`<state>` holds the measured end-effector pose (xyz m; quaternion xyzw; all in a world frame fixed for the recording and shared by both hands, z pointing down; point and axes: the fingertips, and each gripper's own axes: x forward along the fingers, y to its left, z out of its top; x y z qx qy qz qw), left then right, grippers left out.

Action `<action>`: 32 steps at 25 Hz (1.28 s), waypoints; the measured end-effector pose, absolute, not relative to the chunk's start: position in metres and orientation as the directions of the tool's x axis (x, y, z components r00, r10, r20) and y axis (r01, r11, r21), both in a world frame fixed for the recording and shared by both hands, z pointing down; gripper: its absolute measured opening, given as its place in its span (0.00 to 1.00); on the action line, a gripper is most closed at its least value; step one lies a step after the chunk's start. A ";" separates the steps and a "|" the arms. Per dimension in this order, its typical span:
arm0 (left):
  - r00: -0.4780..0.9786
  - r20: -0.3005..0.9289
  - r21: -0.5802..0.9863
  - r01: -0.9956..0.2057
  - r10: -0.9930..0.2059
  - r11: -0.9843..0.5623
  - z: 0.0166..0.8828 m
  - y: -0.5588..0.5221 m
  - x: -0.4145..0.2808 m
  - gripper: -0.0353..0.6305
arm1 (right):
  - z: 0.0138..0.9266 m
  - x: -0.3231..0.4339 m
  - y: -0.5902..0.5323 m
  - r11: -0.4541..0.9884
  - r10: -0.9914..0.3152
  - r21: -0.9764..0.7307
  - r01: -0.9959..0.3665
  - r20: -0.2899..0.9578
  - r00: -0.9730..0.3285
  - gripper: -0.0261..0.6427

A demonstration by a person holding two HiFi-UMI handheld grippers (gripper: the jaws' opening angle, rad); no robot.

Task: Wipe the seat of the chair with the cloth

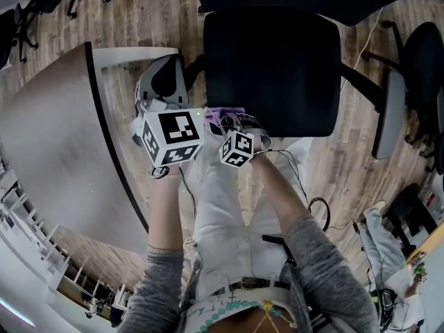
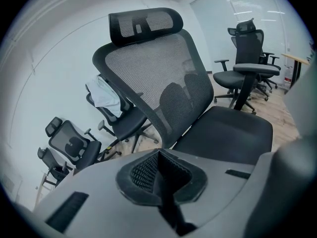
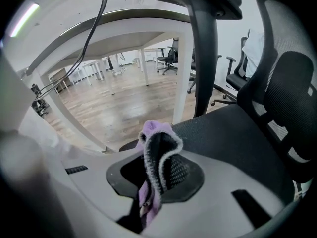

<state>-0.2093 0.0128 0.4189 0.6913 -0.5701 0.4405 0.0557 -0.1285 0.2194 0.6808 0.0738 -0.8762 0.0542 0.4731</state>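
Head view: a person stands at the front edge of a black office chair seat (image 1: 277, 68), with a claw in each hand. The right claw (image 1: 234, 122) sits at that front edge, close to the seat's left corner. It pinches a purple cloth (image 1: 223, 114) that bunches over the edge. In the right gripper view the cloth (image 3: 157, 152) is folded up between the pressed pads, a strand hanging below, with the seat just beyond it. The left claw (image 1: 164, 82) hovers beside the seat's left edge, over the wooden floor (image 1: 139, 19). Its jaws are pressed together on nothing, and it faces the mesh backrest (image 2: 148, 78).
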 end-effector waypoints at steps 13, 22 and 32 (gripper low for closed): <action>-0.047 0.671 -0.441 -0.827 -0.740 -0.347 0.421 0.012 -0.211 0.05 | 0.689 -0.102 0.216 0.984 -0.067 -0.027 -0.176 0.859 -0.508 0.12; -0.056 0.670 -0.453 -0.821 -0.740 -0.348 0.420 0.012 -0.210 0.05 | 0.691 -0.087 0.215 0.986 -0.061 -0.025 -0.162 0.862 -0.504 0.12; -0.061 0.668 -0.461 -0.816 -0.741 -0.349 0.420 0.011 -0.210 0.05 | 0.694 -0.072 0.212 0.981 -0.053 -0.046 -0.189 0.872 -0.486 0.12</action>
